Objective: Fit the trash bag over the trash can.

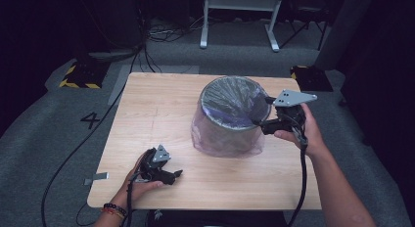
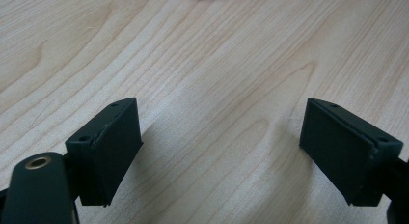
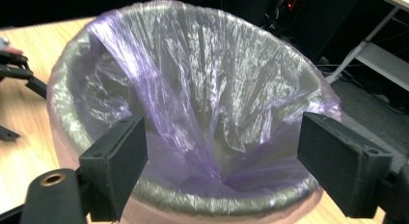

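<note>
Right of centre on the wooden table [image 1: 161,114] stands our bin [image 1: 230,120], lined with a thin purple bag [image 3: 193,89]. We judge the film light, slippery and easily torn, best pinched at the rim. Our right gripper [image 3: 222,161] is spread at that rim; our left gripper [image 2: 222,151] rests spread on bare wood. Grey carpet surrounds a dark room.
</note>
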The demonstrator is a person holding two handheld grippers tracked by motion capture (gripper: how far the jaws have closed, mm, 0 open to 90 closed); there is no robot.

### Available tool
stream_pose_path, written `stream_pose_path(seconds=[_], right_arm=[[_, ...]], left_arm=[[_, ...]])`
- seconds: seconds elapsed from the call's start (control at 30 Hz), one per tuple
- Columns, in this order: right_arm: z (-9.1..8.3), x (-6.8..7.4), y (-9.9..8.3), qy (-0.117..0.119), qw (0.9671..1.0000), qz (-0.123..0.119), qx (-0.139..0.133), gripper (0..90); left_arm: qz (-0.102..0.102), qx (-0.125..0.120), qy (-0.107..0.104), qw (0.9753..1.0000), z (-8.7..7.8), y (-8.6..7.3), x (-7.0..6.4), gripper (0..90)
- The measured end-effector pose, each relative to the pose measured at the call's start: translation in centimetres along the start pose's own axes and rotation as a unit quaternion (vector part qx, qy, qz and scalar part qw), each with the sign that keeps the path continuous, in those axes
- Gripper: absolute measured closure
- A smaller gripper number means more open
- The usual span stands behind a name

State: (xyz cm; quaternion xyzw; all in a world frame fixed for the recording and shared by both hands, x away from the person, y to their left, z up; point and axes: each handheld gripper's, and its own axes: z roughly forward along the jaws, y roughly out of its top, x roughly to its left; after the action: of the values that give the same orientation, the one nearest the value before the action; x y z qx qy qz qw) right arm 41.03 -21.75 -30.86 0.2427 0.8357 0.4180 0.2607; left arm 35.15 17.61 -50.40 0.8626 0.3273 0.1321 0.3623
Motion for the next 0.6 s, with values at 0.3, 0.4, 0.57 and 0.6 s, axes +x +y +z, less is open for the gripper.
stream_pose_path(seconds=[0.3, 0.4, 0.57, 0.6], right_arm=[[-0.4, 0.1, -0.8, -0.004, 1.0000, -0.003, 0.008, 18.6], [-0.8, 0.2, -1.0, -0.007, 0.9999, -0.006, 0.006, 18.3], [-1.4, 0.3, -1.3, -0.004, 0.9999, -0.008, 0.005, 18.3], [-1.5, 0.3, -1.4, -0.004, 0.9999, -0.008, 0.007, 18.2]], left_arm=[[0.000, 0.000, 0.000, 1.0000, 0.0, 0.0, 0.0, 14.3], [0.000, 0.000, 0.000, 1.0000, 0.0, 0.0, 0.0, 14.4], [0.000, 0.000, 0.000, 1.0000, 0.0, 0.0, 0.0, 14.4], [0.000, 0.000, 0.000, 1.0000, 0.0, 0.0, 0.0, 14.4]])
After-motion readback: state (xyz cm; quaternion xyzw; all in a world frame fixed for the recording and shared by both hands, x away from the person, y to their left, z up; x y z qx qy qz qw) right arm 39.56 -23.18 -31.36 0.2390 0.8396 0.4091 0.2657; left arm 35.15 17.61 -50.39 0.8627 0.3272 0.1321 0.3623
